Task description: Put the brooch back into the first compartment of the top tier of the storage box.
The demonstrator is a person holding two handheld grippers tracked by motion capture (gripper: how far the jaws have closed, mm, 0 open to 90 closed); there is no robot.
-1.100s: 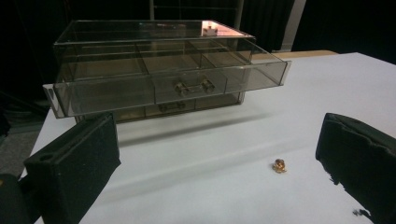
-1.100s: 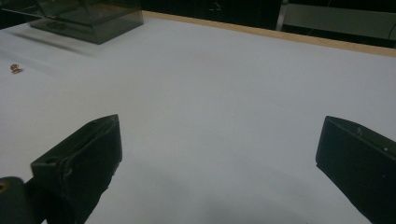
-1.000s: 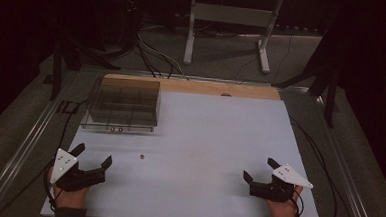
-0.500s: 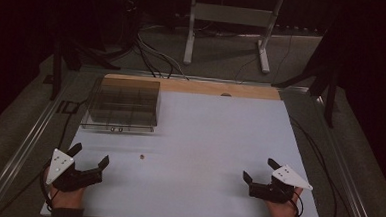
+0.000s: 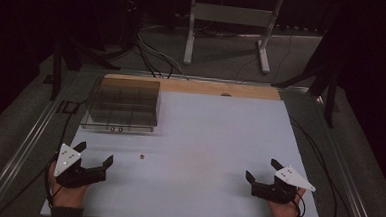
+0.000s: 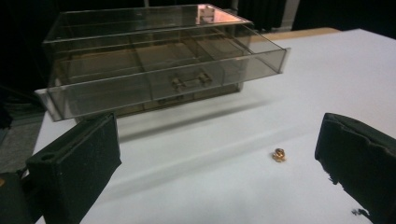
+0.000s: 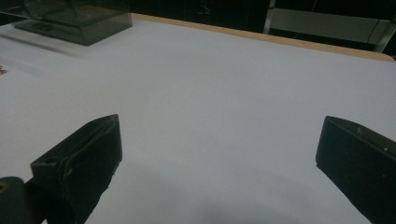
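A small brass nut [image 5: 141, 157] [image 6: 279, 154] lies on the white table [image 5: 214, 139], a short way in front of a clear plastic drawer box [image 5: 122, 105] [image 6: 159, 70] whose drawer is pulled out. My left gripper [image 5: 94, 153] rests near the table's front left corner, open, its jaws pointing toward the nut and apart from it. At the front right, my right gripper [image 5: 262, 171] is open too, with bare table between its jaws [image 7: 219, 140]. The nut [image 7: 2, 71] is barely seen at the left edge of the right gripper view.
The drawer box stands at the back left by a wooden strip [image 5: 222, 89] along the table's far edge. Metal rails [image 5: 24, 144] run along both sides. Beyond the table stand a white frame [image 5: 225, 20] and cables on the floor.
My left gripper has drifted a little toward the front left of the table. The right gripper has stayed where it was.
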